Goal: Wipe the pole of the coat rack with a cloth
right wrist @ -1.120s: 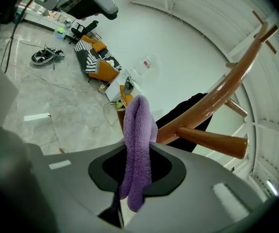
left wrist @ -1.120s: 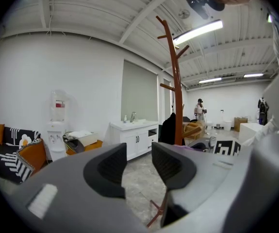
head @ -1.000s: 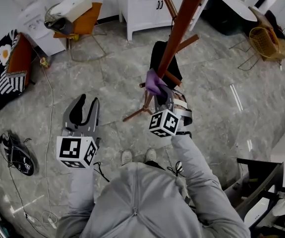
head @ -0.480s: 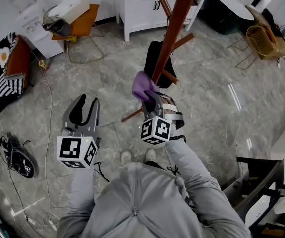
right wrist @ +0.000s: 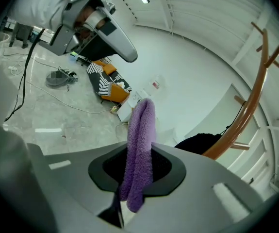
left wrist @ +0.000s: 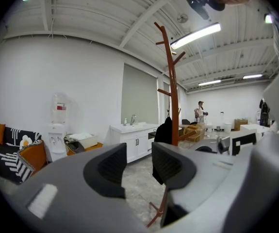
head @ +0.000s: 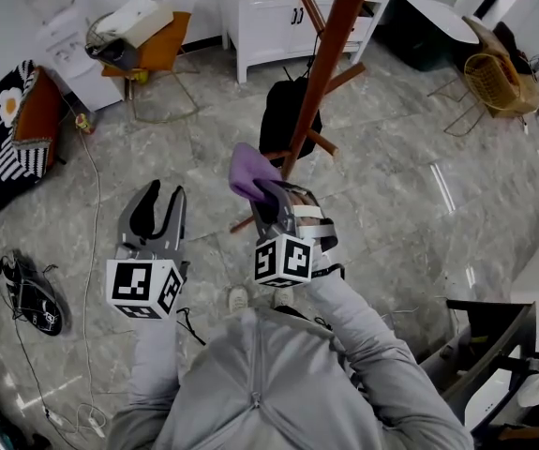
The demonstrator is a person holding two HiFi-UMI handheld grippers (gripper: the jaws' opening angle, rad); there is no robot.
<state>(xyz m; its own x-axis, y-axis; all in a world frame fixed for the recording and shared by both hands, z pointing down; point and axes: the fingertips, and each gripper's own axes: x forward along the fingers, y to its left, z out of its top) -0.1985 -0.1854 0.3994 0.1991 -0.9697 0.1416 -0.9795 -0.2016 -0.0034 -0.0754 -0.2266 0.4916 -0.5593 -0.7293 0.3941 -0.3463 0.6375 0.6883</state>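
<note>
The brown wooden coat rack pole rises through the middle of the head view, with pegs and a black garment hanging low on it. My right gripper is shut on a purple cloth, held just left of the pole and apart from it. In the right gripper view the purple cloth stands up between the jaws, with the pole off to the right. My left gripper hangs open at the left with nothing in it. Its own view shows the pole ahead.
A white cabinet stands behind the rack. An orange chair and a water dispenser are at the back left, a patterned sofa at the far left. Cables and a black object lie on the marble floor. A wicker chair is at the right.
My right gripper with the purple cloth has moved left and down, off the pole, over the last second. The left gripper has stayed put.
</note>
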